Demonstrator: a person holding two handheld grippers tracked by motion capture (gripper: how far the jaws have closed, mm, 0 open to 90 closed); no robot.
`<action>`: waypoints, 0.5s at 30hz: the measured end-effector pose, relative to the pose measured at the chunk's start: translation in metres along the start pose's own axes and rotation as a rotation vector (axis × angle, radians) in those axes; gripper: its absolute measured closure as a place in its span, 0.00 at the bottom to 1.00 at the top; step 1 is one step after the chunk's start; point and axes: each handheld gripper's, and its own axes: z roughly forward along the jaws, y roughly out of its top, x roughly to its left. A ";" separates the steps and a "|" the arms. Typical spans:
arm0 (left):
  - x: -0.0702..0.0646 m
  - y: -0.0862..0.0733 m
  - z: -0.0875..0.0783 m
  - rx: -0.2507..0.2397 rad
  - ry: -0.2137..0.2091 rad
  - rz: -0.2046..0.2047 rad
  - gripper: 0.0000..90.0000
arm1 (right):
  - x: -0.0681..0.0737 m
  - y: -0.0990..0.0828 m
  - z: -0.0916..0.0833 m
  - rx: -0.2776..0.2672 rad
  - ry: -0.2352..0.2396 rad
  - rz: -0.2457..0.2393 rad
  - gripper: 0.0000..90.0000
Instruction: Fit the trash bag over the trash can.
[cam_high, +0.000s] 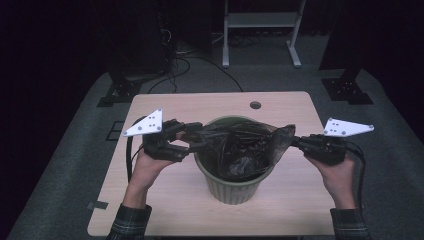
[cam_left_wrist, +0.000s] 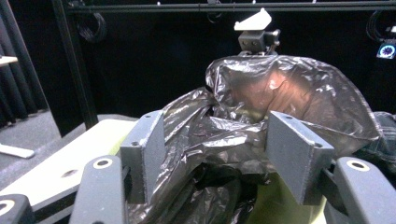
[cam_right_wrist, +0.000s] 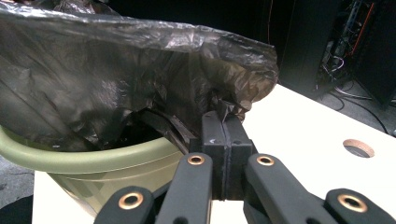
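An olive green bin (cam_high: 235, 187) stands in the middle of the light wooden table (cam_high: 165, 200), with a dark translucent plastic bag (cam_high: 240, 145) bunched in its mouth. My left gripper (cam_high: 197, 137) is at the bin's left rim. In the left gripper view its jaws (cam_left_wrist: 215, 154) stand apart, with crumpled bag film (cam_left_wrist: 289, 88) lying loosely between them. My right gripper (cam_high: 295, 141) is at the bin's right side. In the right gripper view (cam_right_wrist: 223, 140) it is shut on a pinched edge of the bag (cam_right_wrist: 116, 70), holding it up above the bin's rim (cam_right_wrist: 93, 161).
A round cable hole (cam_high: 255, 105) sits near the table's far edge. Behind the table a white metal frame (cam_high: 262, 30) stands on grey carpet, with cables and dark stands to either side. Bare tabletop lies in front of the bin and beside it.
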 end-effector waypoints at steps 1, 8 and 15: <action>0.000 -0.001 0.001 0.006 -0.004 0.002 0.47 | 0.000 0.000 0.000 -0.001 0.000 0.000 1.00; 0.003 -0.006 -0.001 0.018 -0.056 -0.029 0.99 | -0.001 0.000 -0.001 -0.002 0.001 0.003 1.00; 0.001 -0.010 -0.011 -0.018 -0.118 -0.081 1.00 | 0.000 0.000 -0.002 0.001 -0.003 0.005 1.00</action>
